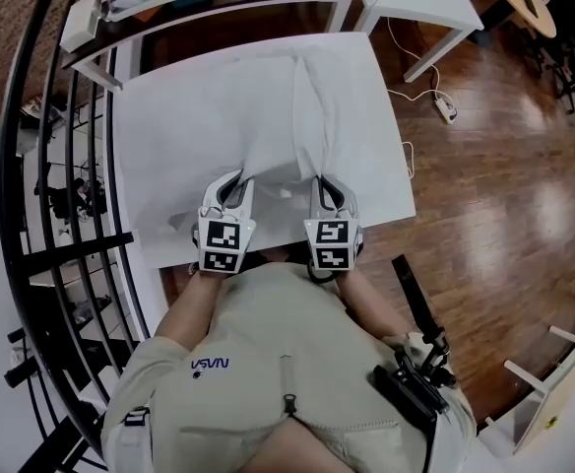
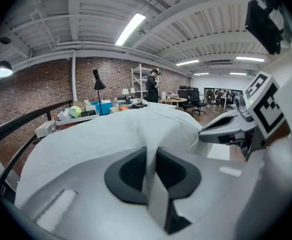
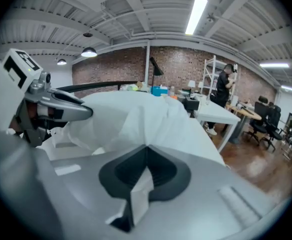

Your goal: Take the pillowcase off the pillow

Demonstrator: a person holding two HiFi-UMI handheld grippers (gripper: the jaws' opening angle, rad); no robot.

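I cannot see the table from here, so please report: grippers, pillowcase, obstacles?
Left gripper shut on pillowcase edge. Right gripper shut on it too. Pillowcase not yet off. No obstacle seen.

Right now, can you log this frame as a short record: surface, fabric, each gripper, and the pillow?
surface: white table
fabric: white pillowcase, bunched into a ridge running toward the person
left gripper: shut on the pillowcase's near edge
right gripper: shut on the pillowcase's near edge
pillow: cannot be told apart from the fabric
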